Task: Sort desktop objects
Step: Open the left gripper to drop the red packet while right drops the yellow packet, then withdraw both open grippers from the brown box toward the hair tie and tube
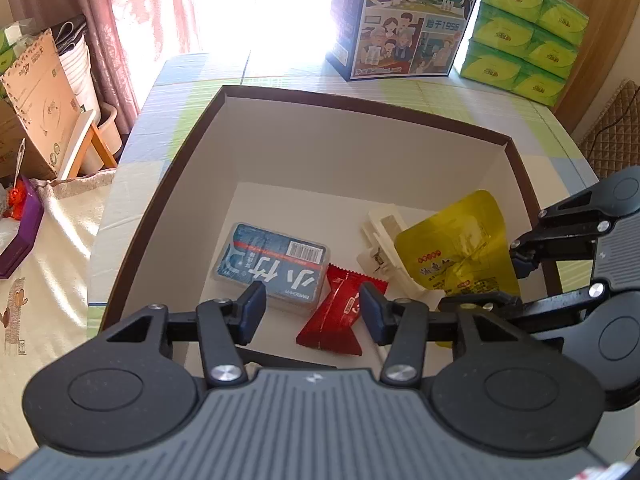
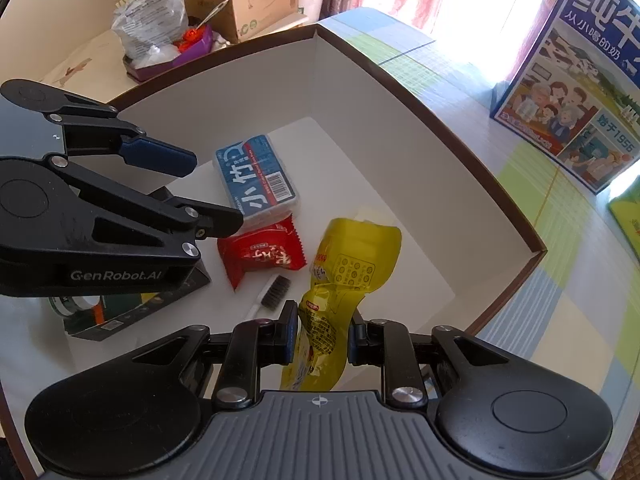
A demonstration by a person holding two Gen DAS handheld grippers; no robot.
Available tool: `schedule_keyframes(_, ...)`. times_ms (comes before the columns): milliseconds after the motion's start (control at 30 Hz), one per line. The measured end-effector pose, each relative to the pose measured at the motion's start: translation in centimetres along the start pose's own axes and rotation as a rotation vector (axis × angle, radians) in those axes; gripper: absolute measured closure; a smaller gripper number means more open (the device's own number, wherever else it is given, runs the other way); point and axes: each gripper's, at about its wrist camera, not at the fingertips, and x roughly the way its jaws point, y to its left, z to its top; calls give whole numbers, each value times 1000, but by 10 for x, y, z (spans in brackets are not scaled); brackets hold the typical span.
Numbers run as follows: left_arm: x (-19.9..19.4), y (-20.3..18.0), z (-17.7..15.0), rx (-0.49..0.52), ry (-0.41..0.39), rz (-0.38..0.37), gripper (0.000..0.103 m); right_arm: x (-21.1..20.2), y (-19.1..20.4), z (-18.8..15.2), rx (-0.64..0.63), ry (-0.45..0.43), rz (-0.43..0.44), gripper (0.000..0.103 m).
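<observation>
A brown-rimmed white box (image 1: 360, 108) holds a blue plastic case (image 1: 272, 266), a red candy wrapper (image 1: 340, 312) and a white clip (image 1: 384, 244). My left gripper (image 1: 312, 312) is open and empty just above the red wrapper. My right gripper (image 2: 322, 336) is shut on a yellow pouch (image 2: 344, 276) and holds it over the box (image 2: 440, 112). In the right wrist view the blue case (image 2: 256, 180), the red wrapper (image 2: 264, 256), a small brush (image 2: 272, 288) and the left gripper (image 2: 208, 188) show. The yellow pouch (image 1: 456, 244) covers part of the clip.
A blue milk carton (image 1: 404, 16) and stacked green tissue packs (image 1: 524, 36) stand at the table's far edge. Cardboard boxes (image 1: 36, 92) and a purple tray (image 2: 172, 56) sit to the left. A dark green packet (image 2: 120, 312) lies in the box's near corner.
</observation>
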Motion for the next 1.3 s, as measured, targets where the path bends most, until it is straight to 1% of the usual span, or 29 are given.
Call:
schedule_keyframes(100,-1,1,-1,-3,1,2,57,-2,2,0,-19,-23,-7,83)
schedule_keyframes(167,-3,2,-2,-2,-1,3,54,-4,5,0,-46,-35,-15,82)
schedule_keyframes(200,-4,2,-3,-2,-3,5,52,-5,6,0,-60,-42,-19,81)
schedule_keyframes(267,-5,2,-3,-2,-5,6,49,-7,9,-1,-83,-55,-30,58)
schedule_keyframes(300,-6,3,-3,-1,-6,5,47,-9,10,-2,-96,-75,-39,36)
schedule_keyframes(333,-7,3,-4,-1,-7,5,41,-12,11,-4,-111,-98,-44,26)
schedule_keyframes(400,-11,3,-4,2,-14,9,36,-15,13,-7,-133,-111,-44,24)
schedule_keyframes(467,-15,4,-5,10,-17,16,34,-19,14,-11,-143,-131,-41,19)
schedule_keyframes(533,-19,4,-6,15,-21,24,25,-24,15,-15,-146,-153,-37,14)
schedule_keyframes(700,-35,3,-10,35,-41,42,18,-37,16,-26,-113,-198,-23,8)
schedule_keyframes(900,-54,0,-18,49,-51,69,13,-55,16,-36,-62,-241,-2,2)
schedule_keyframes(1067,-70,0,-24,47,-53,93,11,-68,19,-44,-34,-264,8,2)
schedule_keyframes(1300,-94,-5,-36,51,-81,113,9,-88,25,-60,20,-304,31,2)
